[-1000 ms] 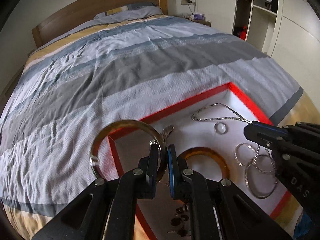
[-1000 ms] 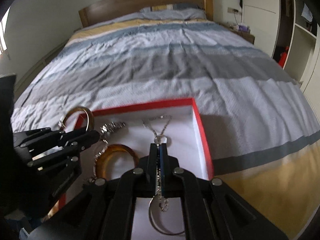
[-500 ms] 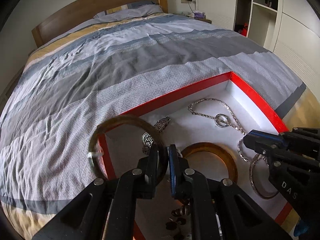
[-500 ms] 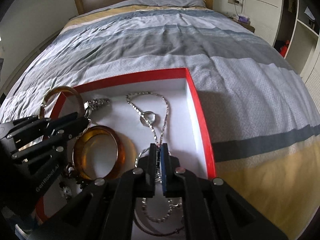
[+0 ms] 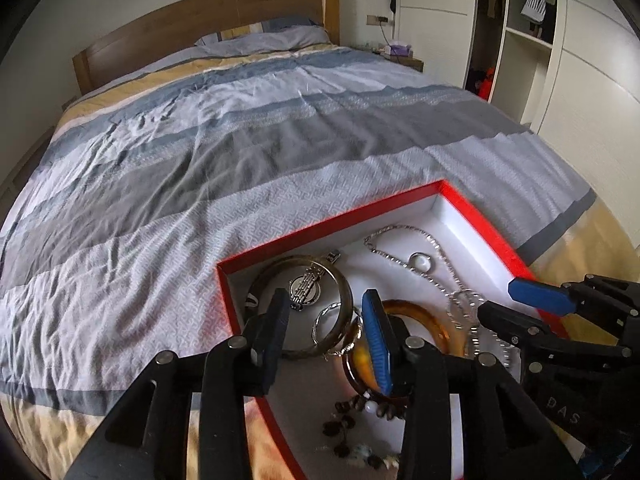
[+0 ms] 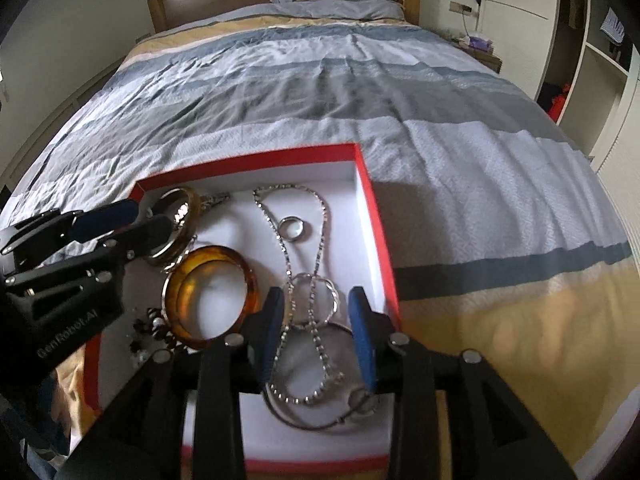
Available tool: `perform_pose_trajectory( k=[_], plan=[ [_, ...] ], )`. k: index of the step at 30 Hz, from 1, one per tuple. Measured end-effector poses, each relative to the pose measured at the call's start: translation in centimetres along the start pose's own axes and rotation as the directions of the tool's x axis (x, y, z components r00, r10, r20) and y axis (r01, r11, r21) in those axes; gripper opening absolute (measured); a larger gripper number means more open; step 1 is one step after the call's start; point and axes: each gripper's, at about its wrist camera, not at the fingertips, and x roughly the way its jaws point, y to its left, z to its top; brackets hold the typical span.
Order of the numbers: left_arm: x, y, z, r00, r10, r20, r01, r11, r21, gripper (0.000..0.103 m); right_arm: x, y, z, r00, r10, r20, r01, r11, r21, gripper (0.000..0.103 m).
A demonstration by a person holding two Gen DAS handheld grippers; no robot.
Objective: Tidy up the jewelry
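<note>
**Jewelry lies loose in the red box, both grippers spread above it**

Jewelry fills the white floor of the red-rimmed box [image 6: 376, 216] on the striped bedspread [image 6: 320, 92]. Nearest, at lower centre of the right wrist view, the right gripper [image 6: 316, 320] hangs with its jaws apart and empty, straddling a limp silver chain necklace [image 6: 316, 320] draped over thin silver hoops [image 6: 308, 420]. The chain looks light, slinky and quick to snag or slide; a pinch on a bunched loop would likely serve best. Left of it sits a stiff amber bangle [image 6: 212, 292], smooth and probably slippery, best taken across its band. In the lower centre of the left wrist view, the left gripper [image 5: 328, 328] is also spread wide and holds nothing, poised over a brown bangle [image 5: 300, 308] that lies on a metal watch [image 5: 306, 288] in the box's left corner. Dark beads [image 5: 352, 416] lie loose at the bottom. Farther up, a small ring [image 6: 294, 228] rests inside the necklace's loop; tiny and hard, it would take a careful grip on its edge.
</note>
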Motion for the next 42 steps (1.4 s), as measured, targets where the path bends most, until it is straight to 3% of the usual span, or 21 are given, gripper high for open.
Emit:
perform_pose_trajectory(
  k=[9,20,28,35,42],
  plan=[
    [-5.8,1.1,-0.3,0.998,0.017,0.052,-0.016,0.999,-0.032,0.059,-4.9,1.5,-0.2,0.999,-0.018,0.051,0.017,1.000,0.014,0.033],
    [-14.2,5.8,-3.7,0.988,0.105,0.116,-0.097,0.992,-0.079,0.089,-11.6,7.5,-1.3,0.992,-0.023,0.124,0.024,1.000,-0.009,0.050],
    [-19.2,10.4,-8.3,0.970,0.196,0.146,-0.179,0.976,-0.123,0.094,-15.4,12.8,-3.8,0.986,-0.043,0.162,0.049,0.998,-0.031,0.062],
    [-23.6,14.8,-13.5,0.956,0.249,0.157,-0.219,0.958,-0.185,0.102,-18.2,16.4,-6.5,0.978,-0.078,0.192,0.088,0.995,-0.044,0.069],
    [-26.5,17.7,-17.6,0.945,0.294,0.146,-0.256,0.939,-0.230,0.102,-21.4,18.4,-8.6,0.966,-0.087,0.242,0.101,0.994,-0.047,0.071]
  ],
)
